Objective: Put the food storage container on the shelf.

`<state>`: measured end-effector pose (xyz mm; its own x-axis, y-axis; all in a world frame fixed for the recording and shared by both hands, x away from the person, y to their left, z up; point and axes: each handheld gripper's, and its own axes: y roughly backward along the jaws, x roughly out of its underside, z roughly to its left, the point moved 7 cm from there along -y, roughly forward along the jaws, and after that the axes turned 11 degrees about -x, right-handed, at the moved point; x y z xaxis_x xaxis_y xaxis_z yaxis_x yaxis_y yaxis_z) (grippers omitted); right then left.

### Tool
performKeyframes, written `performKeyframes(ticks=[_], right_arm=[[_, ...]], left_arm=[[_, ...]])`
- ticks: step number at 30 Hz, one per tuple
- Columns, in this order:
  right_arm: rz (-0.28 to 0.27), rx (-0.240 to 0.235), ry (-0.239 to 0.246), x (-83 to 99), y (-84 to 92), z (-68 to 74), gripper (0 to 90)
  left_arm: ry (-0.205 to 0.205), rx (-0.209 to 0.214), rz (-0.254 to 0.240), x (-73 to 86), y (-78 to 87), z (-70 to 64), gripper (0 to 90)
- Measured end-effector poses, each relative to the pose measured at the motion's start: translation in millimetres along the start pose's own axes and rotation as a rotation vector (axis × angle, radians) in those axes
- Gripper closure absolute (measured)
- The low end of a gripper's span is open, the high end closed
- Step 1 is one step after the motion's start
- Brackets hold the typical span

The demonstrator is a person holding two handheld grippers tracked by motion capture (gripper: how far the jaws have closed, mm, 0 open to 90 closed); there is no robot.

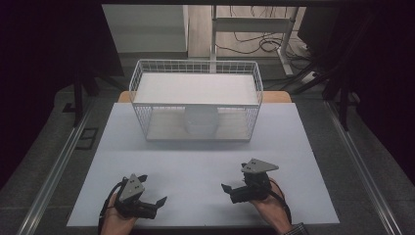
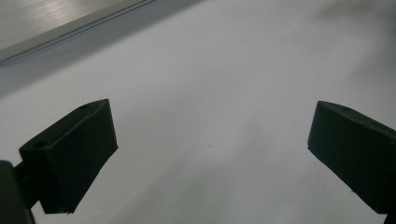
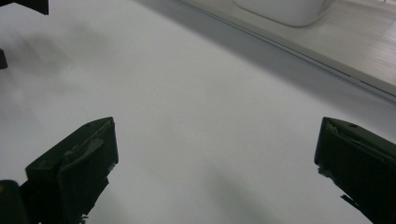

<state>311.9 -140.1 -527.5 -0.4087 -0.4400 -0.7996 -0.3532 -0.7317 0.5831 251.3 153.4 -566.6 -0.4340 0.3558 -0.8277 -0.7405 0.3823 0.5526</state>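
Note:
A white wire basket (image 1: 142, 78) with a flat white shelf on top stands at the back of the white table (image 1: 195, 166). A white round container (image 1: 200, 120) sits inside it on the lower level, and its bottom edge (image 3: 280, 10) appears at the top of the right gripper view. My left gripper (image 1: 152, 189) rests near the front left edge, open, with bare table between its jaws (image 2: 210, 140). My right gripper (image 1: 234, 176) sits at the front right, also open and holding nothing (image 3: 215, 149). Both are well in front of the basket.
A pale board (image 3: 369, 51) under the basket runs along the upper right of the right gripper view. Metal rails (image 1: 58, 161) flank the table on both sides. Cables and a desk frame (image 1: 274, 44) lie on the floor behind.

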Motion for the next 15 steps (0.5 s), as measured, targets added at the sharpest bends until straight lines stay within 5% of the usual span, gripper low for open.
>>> performKeyframes(ticks=[15], right_arm=[[-0.005,0.023,-0.021,14.3,21.9,-1.5,0.0]], left_arm=[[0.044,-0.054,0.0,9.3,21.1,22.8,1.1]])
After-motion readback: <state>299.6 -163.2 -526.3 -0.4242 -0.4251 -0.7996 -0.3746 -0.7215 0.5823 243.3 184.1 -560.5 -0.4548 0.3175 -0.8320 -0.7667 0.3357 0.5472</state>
